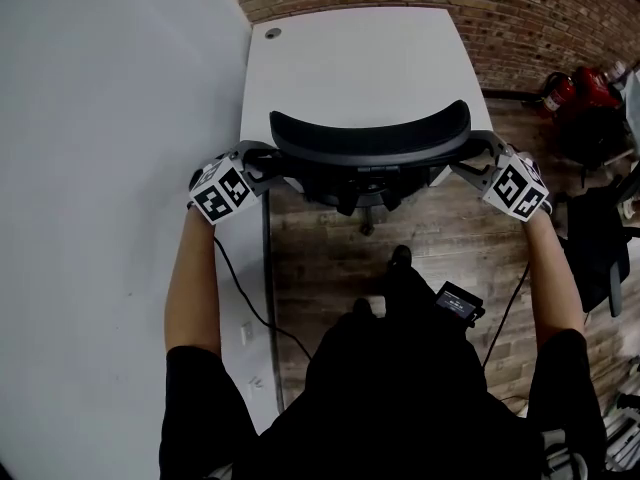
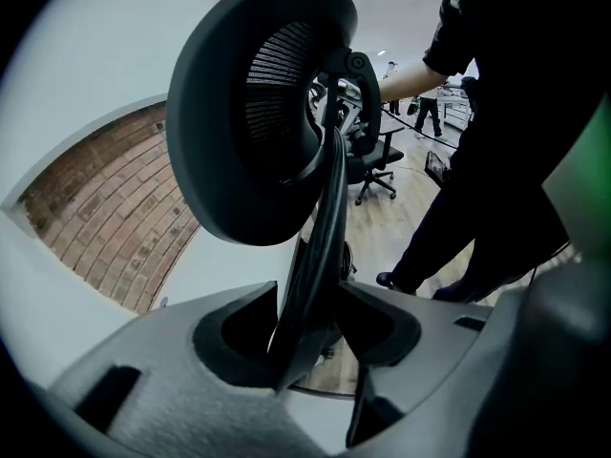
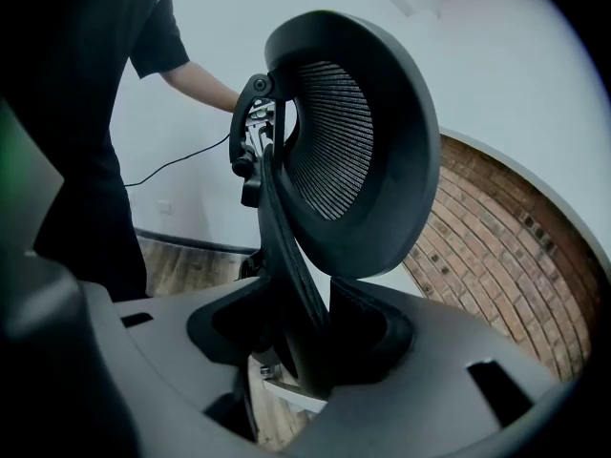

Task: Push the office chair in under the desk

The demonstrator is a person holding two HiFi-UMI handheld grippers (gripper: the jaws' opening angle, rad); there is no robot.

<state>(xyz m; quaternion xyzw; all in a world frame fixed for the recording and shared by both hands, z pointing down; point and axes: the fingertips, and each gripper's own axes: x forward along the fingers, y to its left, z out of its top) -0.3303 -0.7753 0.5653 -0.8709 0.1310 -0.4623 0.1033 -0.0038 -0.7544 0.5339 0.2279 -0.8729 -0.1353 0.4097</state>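
Left gripper point(image 2: 310, 303): jaws clamped on the left rim of the chair point(image 1: 370, 140) back. Right gripper point(image 3: 305, 327): same, on the right rim. Chair stands at the desk point(image 1: 350, 63) front edge, seat apparently already under.

Risks:
- The thin curved rim could slip from the jaws.
- An uneven push would swivel the chair askew.
- The back may jam against the desktop edge.

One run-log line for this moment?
left tongs: shut on chair back, left edge | right tongs: shut on right edge | chair: backrest at desk edge
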